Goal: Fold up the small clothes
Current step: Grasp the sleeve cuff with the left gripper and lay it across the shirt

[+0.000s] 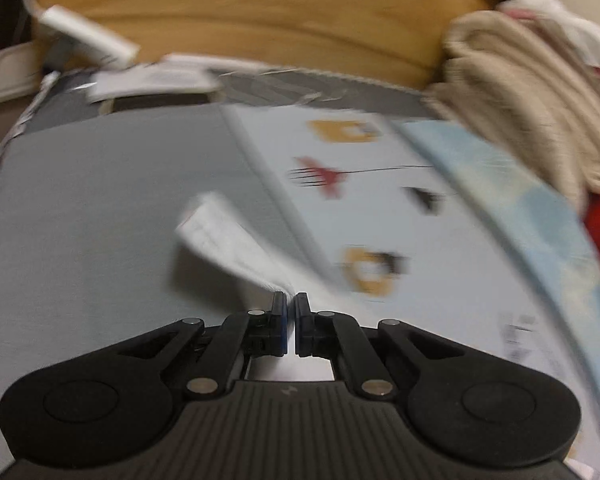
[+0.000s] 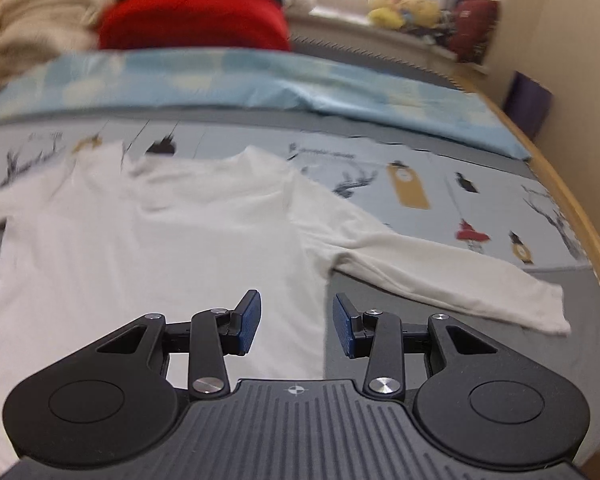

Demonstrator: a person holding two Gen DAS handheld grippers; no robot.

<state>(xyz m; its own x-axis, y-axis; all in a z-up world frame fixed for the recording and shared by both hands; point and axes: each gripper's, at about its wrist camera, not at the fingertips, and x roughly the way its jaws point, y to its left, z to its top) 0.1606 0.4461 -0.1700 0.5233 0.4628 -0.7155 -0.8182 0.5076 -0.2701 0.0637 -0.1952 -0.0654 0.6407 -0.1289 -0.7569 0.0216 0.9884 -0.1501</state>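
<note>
Left wrist view: left claw [image 1: 291,312] pinched on white sleeve [image 1: 228,236], blurred, trailing up-left over grey bed [image 1: 80,200]. Right wrist view only: whole white shirt [image 2: 152,240] flat mid-bed, collar toward far edge, other sleeve [image 2: 440,276] stretching right; right claw [image 2: 296,320] half-open, empty, straddling shirt's right side seam, likely next grasp.

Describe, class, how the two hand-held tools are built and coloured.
Both look alike. The left tool and right tool have matte black linkage arms with silver pivot pins, round black housings at each side, and a ribbed grey base bearing a small emblem. The finger pads are blue and textured. No cables or sleeves show.
</note>
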